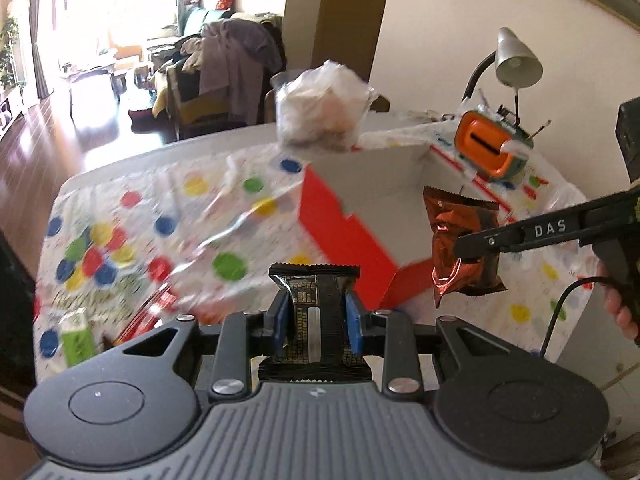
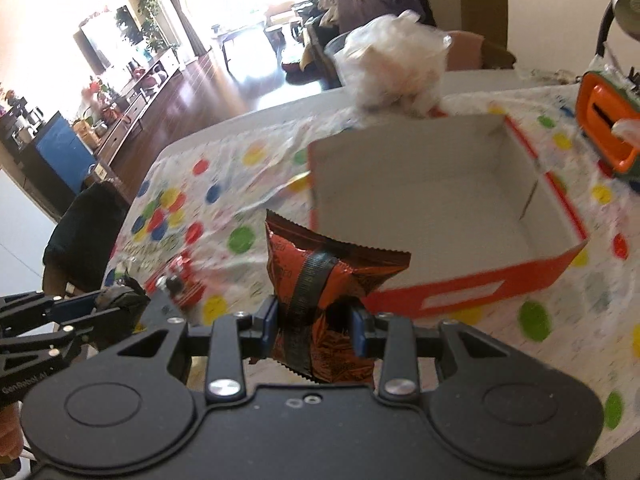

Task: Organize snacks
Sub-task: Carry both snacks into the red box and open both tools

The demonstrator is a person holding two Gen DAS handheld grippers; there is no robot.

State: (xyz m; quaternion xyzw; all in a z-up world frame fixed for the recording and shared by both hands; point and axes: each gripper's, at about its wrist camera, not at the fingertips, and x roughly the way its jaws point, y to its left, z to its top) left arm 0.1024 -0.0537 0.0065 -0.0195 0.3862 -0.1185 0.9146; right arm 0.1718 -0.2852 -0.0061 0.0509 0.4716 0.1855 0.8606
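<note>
- Above dotted tablecloth (image 2: 240,184): left gripper (image 1: 318,320) pinches black snack packet (image 1: 314,304).
- Right gripper (image 2: 316,328) pinches red snack packet (image 2: 320,272), near open red box (image 2: 460,292), both packets held clear of table.

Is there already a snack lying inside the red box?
No. In the right wrist view the red box shows only its bare pale floor.
</note>
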